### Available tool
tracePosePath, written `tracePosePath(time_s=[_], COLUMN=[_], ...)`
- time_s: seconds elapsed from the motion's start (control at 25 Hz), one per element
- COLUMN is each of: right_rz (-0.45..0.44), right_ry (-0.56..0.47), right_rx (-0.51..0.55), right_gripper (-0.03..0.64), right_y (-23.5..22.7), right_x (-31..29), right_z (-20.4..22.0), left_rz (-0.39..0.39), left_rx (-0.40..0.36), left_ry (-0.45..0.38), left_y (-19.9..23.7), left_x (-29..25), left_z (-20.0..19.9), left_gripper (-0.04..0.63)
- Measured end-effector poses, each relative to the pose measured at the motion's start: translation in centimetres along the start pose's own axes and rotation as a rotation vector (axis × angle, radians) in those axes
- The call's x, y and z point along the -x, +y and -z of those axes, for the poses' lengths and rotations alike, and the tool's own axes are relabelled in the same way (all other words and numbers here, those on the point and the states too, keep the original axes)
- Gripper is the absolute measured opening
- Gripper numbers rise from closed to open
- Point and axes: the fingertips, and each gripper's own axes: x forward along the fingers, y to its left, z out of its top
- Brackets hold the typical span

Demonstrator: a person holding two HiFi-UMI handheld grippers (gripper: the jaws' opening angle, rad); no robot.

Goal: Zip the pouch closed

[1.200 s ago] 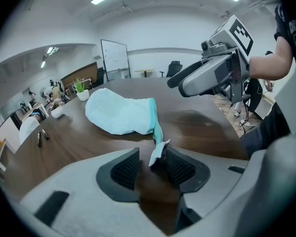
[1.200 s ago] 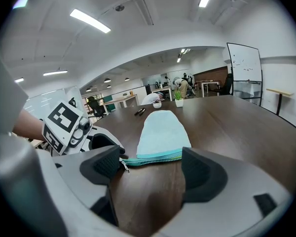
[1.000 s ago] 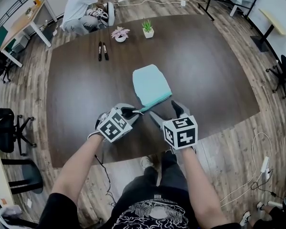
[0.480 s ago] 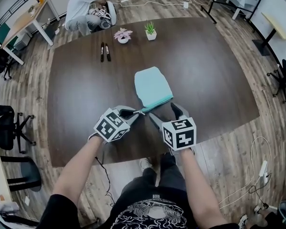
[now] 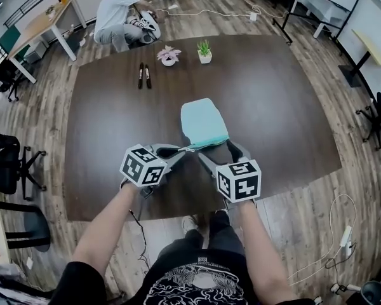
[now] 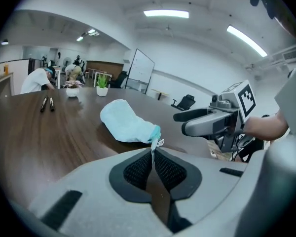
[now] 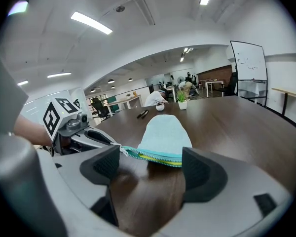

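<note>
Teal pouch (image 5: 203, 122) at our 12 o'clock | we pinch its pull (image 6: 155, 143) in left gripper (image 5: 180, 150) | right gripper (image 5: 216, 149) gapes wide at pouch's 6 o'clock

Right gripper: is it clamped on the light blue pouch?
No, the right gripper stands with jaws wide apart, not pressing the pouch.

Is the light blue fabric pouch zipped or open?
Open, at least partly: the pouch shows yellow lining between its zipper teeth.
</note>
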Motion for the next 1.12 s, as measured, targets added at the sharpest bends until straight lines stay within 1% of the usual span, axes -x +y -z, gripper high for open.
tracePosePath(time_s=[0.32,0.52,0.84,1.12], right_rz=[-0.033,-0.080,-0.235,-0.364], right_ry=[-0.019,-0.039,-0.062,-0.070], right_rx=[0.013,0.016,0.005,-0.041], right_gripper=[0.391,0.391,0.370,0.339], right_y=[-1.4,-2.0,-0.5,1.4], right_x=[0.4,0.3,-0.3,-0.7], right_z=[-2.3,-3.8,-5.1,-5.2], left_rz=[0.010,0.001,0.010,0.020], left_rx=[0.141,0.178,0.233,0.290], left_ry=[-0.087,-0.130,-0.160,-0.199], left_y=[0.2,0.0,-0.5,-0.9], left_x=[0.2,0.2,0.2,0.3], left_z=[-3.3,-5.3,-6.8,-7.2], left_gripper=[0.025,0.025,0.025,0.023])
